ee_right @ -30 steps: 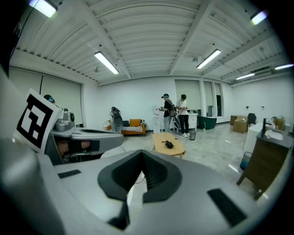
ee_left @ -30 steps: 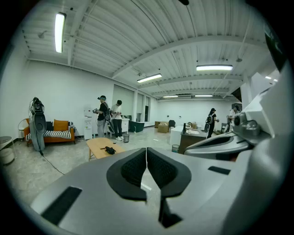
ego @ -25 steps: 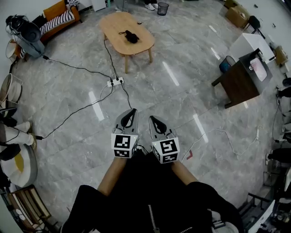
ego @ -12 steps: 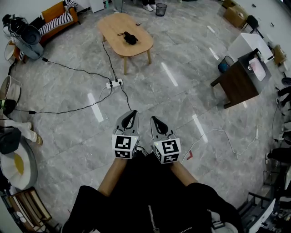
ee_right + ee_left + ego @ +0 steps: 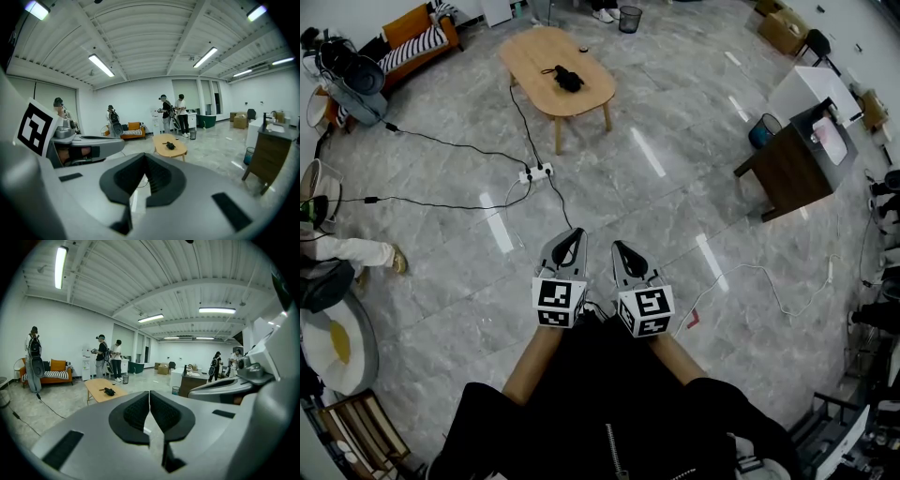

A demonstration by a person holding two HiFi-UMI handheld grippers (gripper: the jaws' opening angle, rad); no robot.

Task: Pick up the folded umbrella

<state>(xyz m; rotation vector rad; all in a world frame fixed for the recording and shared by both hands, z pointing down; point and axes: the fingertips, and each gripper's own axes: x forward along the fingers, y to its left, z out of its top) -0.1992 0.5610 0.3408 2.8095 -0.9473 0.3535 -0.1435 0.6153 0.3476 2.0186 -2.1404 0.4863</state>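
Head view: the left tool and right tool are side by side above the floor, with the hands hidden behind their marker cubes. The folded umbrella, small and dark, lies on the wooden surface, well apart from both.

Left gripper view: the jaws are closed together on nothing. The umbrella is distant and its detail is unclear.

Right gripper view: the jaws are likewise closed and empty. The umbrella is a dark blur.

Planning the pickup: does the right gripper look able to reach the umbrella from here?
Probably not. The right gripper is shut and far back; a wide stretch of floor separates it from the umbrella on the table.
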